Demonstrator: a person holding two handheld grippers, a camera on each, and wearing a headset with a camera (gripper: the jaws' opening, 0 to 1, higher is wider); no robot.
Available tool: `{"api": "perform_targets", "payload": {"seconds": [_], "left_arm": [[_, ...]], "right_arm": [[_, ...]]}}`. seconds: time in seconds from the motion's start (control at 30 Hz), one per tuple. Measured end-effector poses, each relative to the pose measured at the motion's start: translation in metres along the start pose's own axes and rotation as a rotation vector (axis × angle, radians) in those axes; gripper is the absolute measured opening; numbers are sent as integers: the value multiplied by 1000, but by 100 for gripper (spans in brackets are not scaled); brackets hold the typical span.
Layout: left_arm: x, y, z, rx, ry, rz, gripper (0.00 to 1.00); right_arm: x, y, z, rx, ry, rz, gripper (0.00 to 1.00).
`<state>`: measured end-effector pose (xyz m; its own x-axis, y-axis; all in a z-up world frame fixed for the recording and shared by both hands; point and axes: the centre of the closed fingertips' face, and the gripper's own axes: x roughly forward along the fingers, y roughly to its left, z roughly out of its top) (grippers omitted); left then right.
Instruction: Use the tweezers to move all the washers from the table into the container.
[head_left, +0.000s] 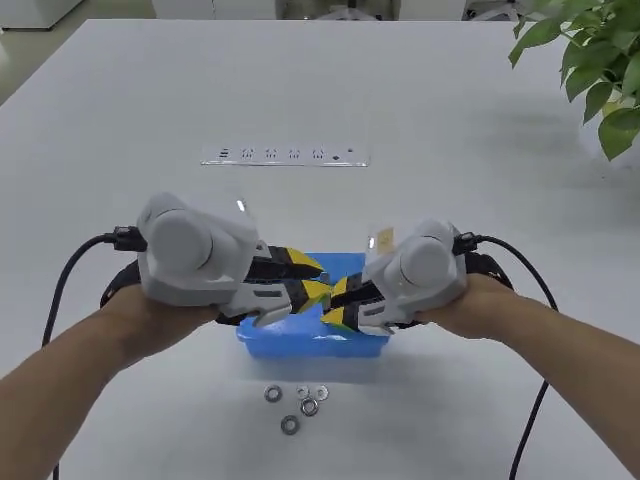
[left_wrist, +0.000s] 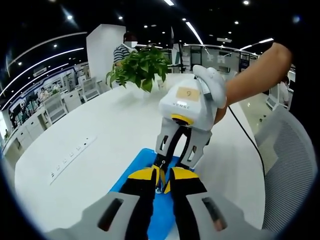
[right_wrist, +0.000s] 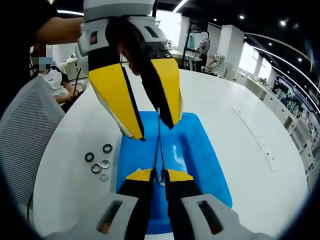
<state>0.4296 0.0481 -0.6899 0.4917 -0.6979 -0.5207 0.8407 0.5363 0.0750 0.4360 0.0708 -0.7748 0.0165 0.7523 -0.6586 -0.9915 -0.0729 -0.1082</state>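
Right gripper view showed the tweezers (right_wrist: 159, 147) spanning between both tools above the blue container (right_wrist: 200, 145). The right gripper (right_wrist: 159, 176) had its jaws pinched nearly together on 1 end, and the left gripper (right_wrist: 156, 131) appeared closed on the other. All 5 washers (right_wrist: 100, 164) lay on the table (right_wrist: 225, 100) just beside the container, none inside. The step looked like settling the grip on the tweezers. Next, the tips would need aiming down at 1 washer.
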Motion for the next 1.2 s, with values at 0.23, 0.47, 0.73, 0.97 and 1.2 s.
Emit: {"api": "perform_targets", "payload": {"seconds": [0.23,0.47,0.73,0.97,1.2], "left_arm": [[3,-1,0,24,12,-9,11],[2,-1,1,42,13,-11,8],[2,-2,0,58,18,-14,6],[2,-1,-1,69,25,-13,6],[-3,-2,3,70,23,-11,5]], "right_arm": [[0,0,0,-7,6,8,11],[0,0,0,-12,9,7,12],[0,1,2,-16,11,2,14],[-3,0,8,-2,-1,-4,17],[-8,1,11,14,1,-15,22]]}}
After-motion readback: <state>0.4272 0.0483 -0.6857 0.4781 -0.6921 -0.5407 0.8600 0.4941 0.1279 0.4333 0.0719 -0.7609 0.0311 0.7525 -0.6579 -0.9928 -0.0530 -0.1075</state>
